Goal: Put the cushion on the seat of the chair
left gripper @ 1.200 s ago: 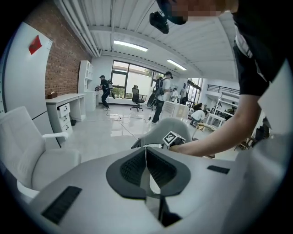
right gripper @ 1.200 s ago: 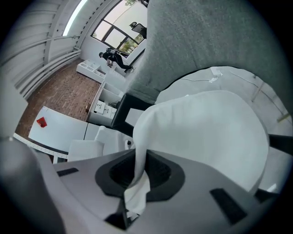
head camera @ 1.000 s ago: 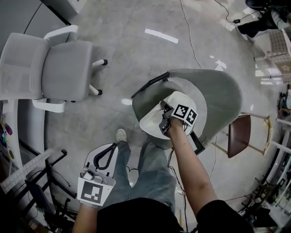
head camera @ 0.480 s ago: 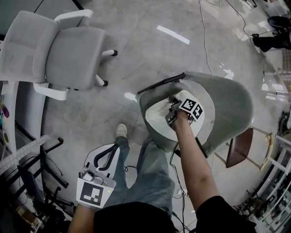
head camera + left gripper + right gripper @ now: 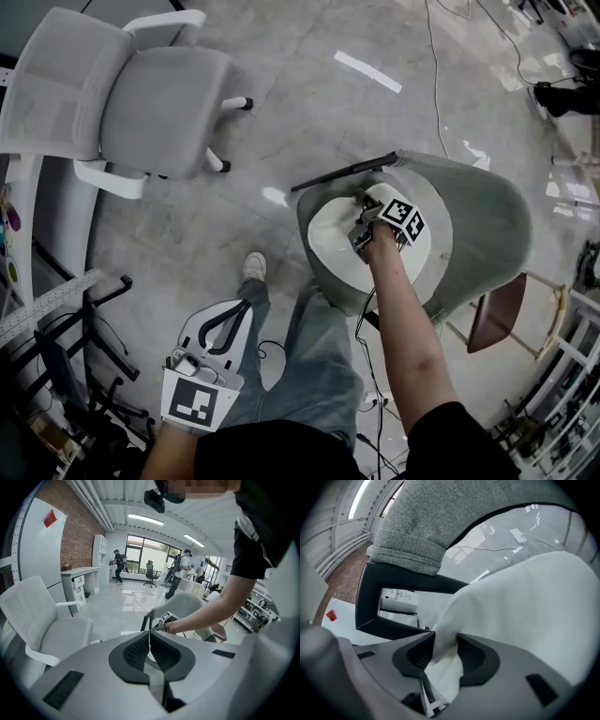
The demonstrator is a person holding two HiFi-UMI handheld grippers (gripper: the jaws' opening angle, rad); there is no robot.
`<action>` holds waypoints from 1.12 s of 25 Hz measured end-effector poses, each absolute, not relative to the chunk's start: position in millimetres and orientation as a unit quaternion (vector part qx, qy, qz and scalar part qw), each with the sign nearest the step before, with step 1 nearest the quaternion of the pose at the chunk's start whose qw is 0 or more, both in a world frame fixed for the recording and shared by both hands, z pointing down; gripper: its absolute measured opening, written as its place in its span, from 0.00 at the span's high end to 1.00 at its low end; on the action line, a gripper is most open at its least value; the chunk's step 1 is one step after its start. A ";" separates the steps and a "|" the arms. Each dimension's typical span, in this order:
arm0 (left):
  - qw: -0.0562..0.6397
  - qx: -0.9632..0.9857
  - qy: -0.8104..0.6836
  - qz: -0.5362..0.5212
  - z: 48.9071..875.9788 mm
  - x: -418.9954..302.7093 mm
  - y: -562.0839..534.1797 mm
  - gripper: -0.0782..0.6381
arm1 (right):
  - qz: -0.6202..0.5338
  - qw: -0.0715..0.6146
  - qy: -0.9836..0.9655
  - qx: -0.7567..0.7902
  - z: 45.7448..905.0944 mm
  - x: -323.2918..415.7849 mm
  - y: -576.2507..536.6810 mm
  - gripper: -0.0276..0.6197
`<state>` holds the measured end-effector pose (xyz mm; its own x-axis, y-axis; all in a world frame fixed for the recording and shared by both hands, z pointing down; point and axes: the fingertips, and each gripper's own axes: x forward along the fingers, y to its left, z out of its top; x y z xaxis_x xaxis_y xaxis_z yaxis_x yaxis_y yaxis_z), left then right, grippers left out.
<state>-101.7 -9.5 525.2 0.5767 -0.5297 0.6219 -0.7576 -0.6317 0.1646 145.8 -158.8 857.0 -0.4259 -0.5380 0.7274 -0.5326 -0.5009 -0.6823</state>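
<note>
Grey office chair [image 5: 159, 112]: stood at upper left, unoccupied.
Left gripper [image 5: 228, 314]: held low beside the person's leg; jaws pressed together, nothing between them.
White cushion [image 5: 333, 248]: laid on the seat of the armchair.
Right gripper [image 5: 361, 234]: set at the cushion's edge; jaws opening, a fold of the cushion between them.
Grey-green armchair [image 5: 478, 225]: curved back wrapped round the cushion.

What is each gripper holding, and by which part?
Left gripper: nothing. Right gripper: a fold at the edge of the cushion lies between its opening fingers, being let go.
</note>
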 end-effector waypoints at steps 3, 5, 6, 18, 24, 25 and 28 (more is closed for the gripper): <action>0.209 0.863 -0.374 0.268 525.3 -102.2 -9.5 0.87 | -0.685 0.015 0.501 -0.529 857.5 143.8 -162.2 0.71; 0.209 0.863 -0.377 0.265 525.0 -102.1 -8.3 0.87 | -0.684 0.024 0.507 -0.524 855.1 141.8 -165.3 0.65; 0.209 0.862 -0.378 0.265 524.8 -102.2 -7.7 0.87 | -0.682 0.026 0.511 -0.523 853.2 141.4 -167.0 0.59; 0.204 0.869 -0.378 0.246 510.9 -103.7 -8.0 0.87 | -0.642 0.013 0.560 -0.524 805.7 146.1 -169.2 0.55; 0.181 0.881 -0.370 0.232 490.7 -99.5 -12.4 0.87 | -0.619 0.016 0.604 -0.501 749.2 128.0 -161.7 0.55; 0.180 0.884 -0.368 0.226 486.7 -98.7 -14.1 0.87 | -0.614 0.017 0.612 -0.498 738.2 124.4 -160.8 0.55; 0.173 0.892 -0.357 0.217 475.6 -97.8 -17.1 0.87 | -0.584 0.007 0.640 -0.499 703.6 113.6 -156.0 0.64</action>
<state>-97.8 -17.1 475.6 0.6516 -0.5609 0.5107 -0.7113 -0.6857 0.1544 113.6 -156.0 703.6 -0.5012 -0.6477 0.5739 -0.6302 -0.1813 -0.7550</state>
